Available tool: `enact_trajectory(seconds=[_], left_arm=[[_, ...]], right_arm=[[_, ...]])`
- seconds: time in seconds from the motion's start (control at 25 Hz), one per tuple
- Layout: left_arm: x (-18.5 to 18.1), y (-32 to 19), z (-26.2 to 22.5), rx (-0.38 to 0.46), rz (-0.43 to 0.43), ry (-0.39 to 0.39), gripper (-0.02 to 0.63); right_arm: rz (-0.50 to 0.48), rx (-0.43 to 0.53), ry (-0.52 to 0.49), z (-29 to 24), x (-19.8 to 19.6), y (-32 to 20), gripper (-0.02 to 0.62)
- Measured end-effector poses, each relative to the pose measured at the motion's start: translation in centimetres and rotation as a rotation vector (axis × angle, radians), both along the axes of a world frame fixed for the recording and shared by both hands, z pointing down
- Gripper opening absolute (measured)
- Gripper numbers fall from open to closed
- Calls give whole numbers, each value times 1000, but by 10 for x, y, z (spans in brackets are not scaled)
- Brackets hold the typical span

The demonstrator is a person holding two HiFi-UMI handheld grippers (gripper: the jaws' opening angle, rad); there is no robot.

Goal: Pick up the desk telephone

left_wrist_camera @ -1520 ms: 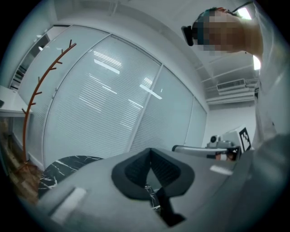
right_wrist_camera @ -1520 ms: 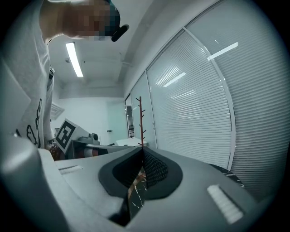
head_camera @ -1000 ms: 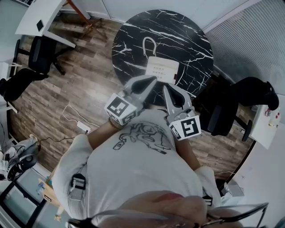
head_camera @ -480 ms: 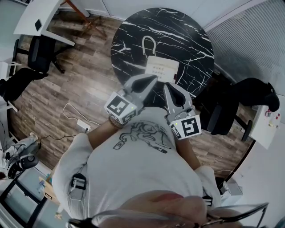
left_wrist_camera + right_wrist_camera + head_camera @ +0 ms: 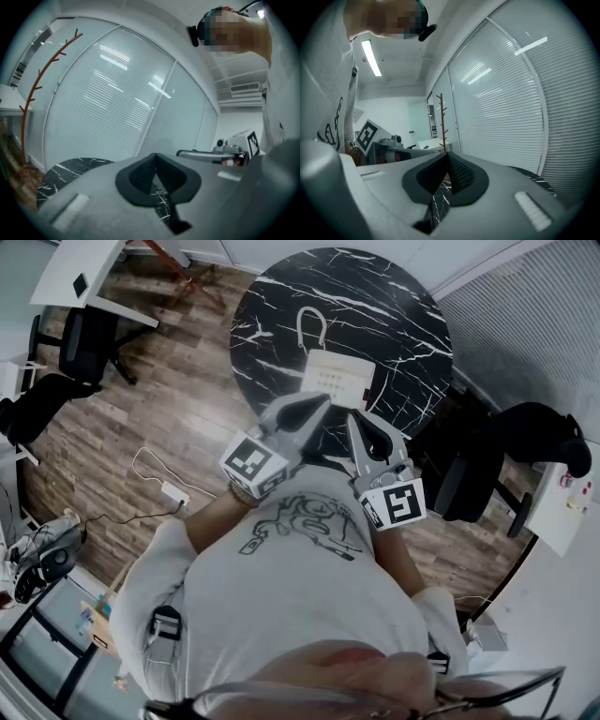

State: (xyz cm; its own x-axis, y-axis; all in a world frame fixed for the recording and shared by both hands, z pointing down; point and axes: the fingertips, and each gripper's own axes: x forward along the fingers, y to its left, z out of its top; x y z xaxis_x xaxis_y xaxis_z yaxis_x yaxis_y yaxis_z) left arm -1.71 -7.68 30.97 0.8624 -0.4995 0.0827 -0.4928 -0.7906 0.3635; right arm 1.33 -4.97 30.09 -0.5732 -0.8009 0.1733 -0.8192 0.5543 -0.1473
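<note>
A white desk telephone lies on the round black marble table in the head view, its white handset lying off the base on the far side. My left gripper hangs above the table's near edge, just short of the phone, shut with nothing in it. My right gripper hovers beside it, also shut and empty. In the left gripper view the jaws meet over a strip of marble. The right gripper view shows its jaws closed too. Neither gripper view shows the phone.
Black office chairs stand at the left and at the right. A white desk is at the top left, another at the right. A power strip and cable lie on the wood floor. A coat rack stands by the blinds.
Both grippers have crept slightly toward the phone, which now sits a little higher in the head view. Both stay shut.
</note>
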Motion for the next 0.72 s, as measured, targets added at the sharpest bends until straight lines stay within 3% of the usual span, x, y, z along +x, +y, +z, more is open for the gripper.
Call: enact_trajectory(seconds=[0.48, 0.72], left_arm=[[5, -16, 44, -27, -3, -49, 23], [11, -30, 80, -74, -4, -77, 67]], right_arm=[[14, -49, 29, 43, 15, -14, 8], [22, -96, 39, 79, 26, -26, 51]])
